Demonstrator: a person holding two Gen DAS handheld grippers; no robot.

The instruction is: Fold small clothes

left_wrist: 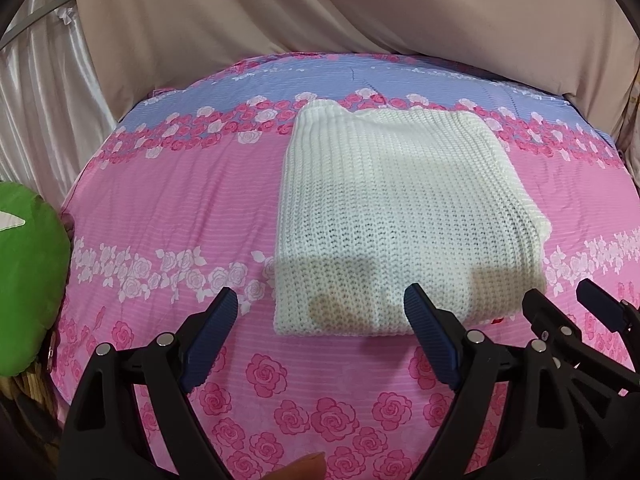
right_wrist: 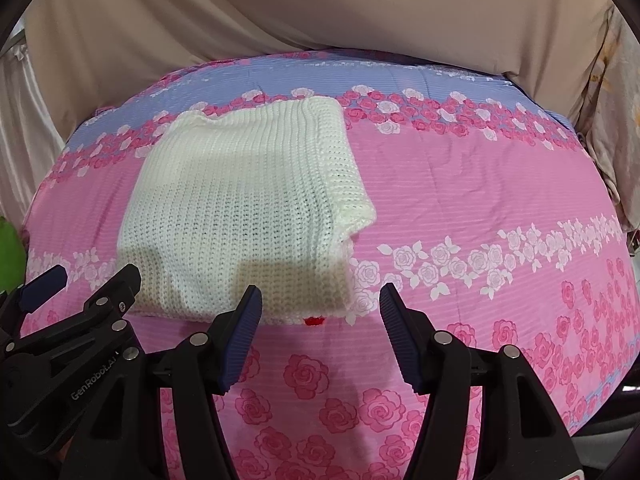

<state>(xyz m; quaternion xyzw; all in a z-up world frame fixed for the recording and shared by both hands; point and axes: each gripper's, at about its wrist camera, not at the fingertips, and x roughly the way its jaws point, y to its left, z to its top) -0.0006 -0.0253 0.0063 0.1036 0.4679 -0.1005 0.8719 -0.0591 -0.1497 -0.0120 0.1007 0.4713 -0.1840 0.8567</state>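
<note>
Sweater [left_wrist: 400, 216] lies folded just beyond both empty, spread grippers.

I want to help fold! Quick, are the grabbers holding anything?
Left gripper: open, holding nothing, near the white knit garment.
Right gripper: open, holding nothing.

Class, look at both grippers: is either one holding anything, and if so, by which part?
Nothing is held. The left gripper and the right gripper are both open, short of the near edge of the folded white knit garment on the floral bedsheet.
</note>
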